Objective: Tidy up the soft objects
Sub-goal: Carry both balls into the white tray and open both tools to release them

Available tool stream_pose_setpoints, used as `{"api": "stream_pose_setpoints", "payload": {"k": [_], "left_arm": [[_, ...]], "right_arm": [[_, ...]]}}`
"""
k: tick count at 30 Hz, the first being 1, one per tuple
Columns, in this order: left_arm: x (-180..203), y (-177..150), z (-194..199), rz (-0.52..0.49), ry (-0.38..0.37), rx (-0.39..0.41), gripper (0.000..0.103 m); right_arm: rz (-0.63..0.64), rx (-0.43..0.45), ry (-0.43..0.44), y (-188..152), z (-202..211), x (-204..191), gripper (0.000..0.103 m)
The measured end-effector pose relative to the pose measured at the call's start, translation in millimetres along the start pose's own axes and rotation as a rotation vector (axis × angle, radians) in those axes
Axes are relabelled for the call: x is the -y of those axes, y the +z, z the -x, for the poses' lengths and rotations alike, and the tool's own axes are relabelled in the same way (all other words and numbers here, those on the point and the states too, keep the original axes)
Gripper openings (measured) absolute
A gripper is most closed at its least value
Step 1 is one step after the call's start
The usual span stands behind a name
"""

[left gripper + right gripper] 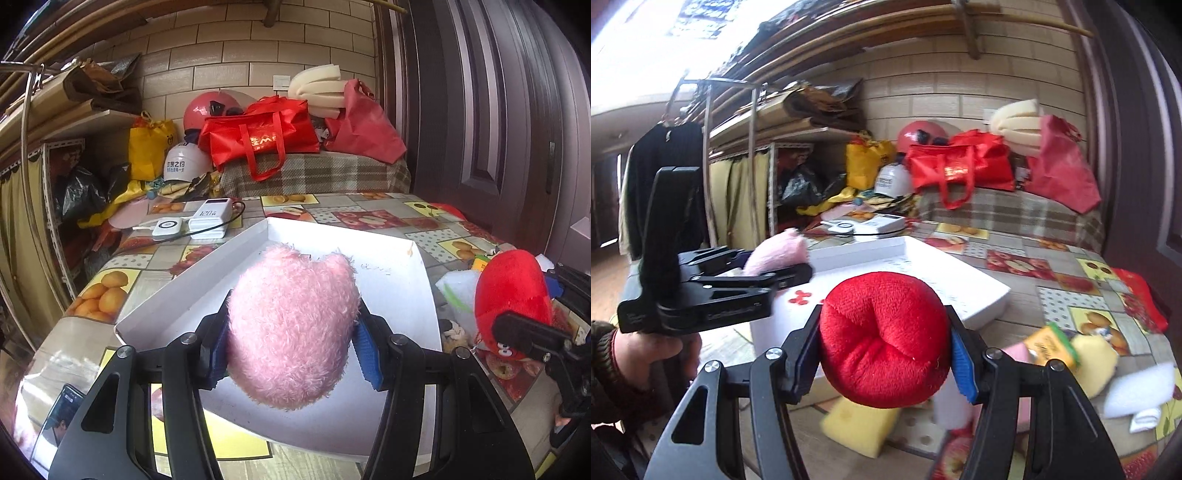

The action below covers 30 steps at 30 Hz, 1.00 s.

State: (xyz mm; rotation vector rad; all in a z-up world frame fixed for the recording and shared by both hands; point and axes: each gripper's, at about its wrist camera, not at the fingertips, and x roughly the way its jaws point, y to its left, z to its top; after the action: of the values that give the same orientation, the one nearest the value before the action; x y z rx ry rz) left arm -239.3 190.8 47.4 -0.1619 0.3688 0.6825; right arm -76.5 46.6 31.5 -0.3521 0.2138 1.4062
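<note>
A fluffy pink plush toy [291, 325] fills my left gripper [291, 347], whose blue pads press its sides; it hangs over the white box lid [391, 284] on the table. In the right wrist view my right gripper [884, 354] is shut on a round red plush toy [882, 339], held to the right of the white box lid [960, 284]. That red plush toy [513, 291] and its gripper also show at the right edge of the left wrist view. The left gripper with the pink plush toy [779, 253] appears at the left of the right wrist view, held by a hand [646, 354].
Loose soft items lie on the fruit-patterned tablecloth [1052, 266]: a yellow sponge [860, 424], a pale yellow piece [1097, 358], a white pad [1141, 391]. Power banks [207, 218] sit behind the lid. Red bags [258, 136], helmets and shelving crowd the back; a dark door [498, 110] stands right.
</note>
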Motion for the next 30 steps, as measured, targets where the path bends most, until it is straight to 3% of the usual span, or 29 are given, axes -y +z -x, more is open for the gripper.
{"api": "stream_pose_setpoints", "payload": {"k": [11, 24, 30], "left_arm": [[-15.5, 4.0, -7.3, 0.038, 0.044, 0.003, 0.057], [-57.4, 12.3, -50.4, 0.178, 0.113, -0.1, 0.057], [-46.5, 14.8, -54.3, 0.118, 0.126, -0.107, 0.057]], "right_arm": [[0.034, -0.046, 0.038, 5.4, -40.9, -25.3, 0.061], [0.001, -0.079, -0.011, 20.6, -90.1, -22.5, 0.062], [-0.095, -0.162, -0.019, 21.5, -113.6, -2.9, 0.062]]}}
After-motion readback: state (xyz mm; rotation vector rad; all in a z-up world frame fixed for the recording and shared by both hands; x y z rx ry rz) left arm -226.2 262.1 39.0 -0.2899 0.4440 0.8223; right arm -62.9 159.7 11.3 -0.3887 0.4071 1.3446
